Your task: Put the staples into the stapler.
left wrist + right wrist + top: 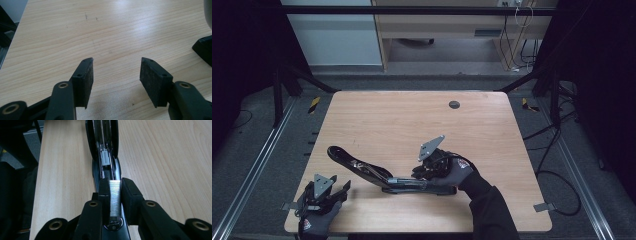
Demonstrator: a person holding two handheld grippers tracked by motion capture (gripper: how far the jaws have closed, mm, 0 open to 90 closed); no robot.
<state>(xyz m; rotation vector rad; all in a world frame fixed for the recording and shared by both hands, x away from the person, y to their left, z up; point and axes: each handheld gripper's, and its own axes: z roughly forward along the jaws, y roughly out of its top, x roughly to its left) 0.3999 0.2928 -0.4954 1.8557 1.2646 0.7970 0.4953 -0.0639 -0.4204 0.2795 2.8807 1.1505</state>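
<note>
Staples [115, 197] pinched between my right gripper's [115, 185] pads, strip held just over the open stapler's [377, 172] channel | stapler lies near the table's [412, 115] front edge, lid swung back to the left | my left gripper [116, 72] sits at the front-left corner, jaws apart, holding nothing over bare wood

Stapler [377, 172] on table [412, 115], near front edge.

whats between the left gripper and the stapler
Bare table: in the high view, nothing lies between the left gripper and the open stapler. The left gripper view shows bare wood ahead too.
</note>
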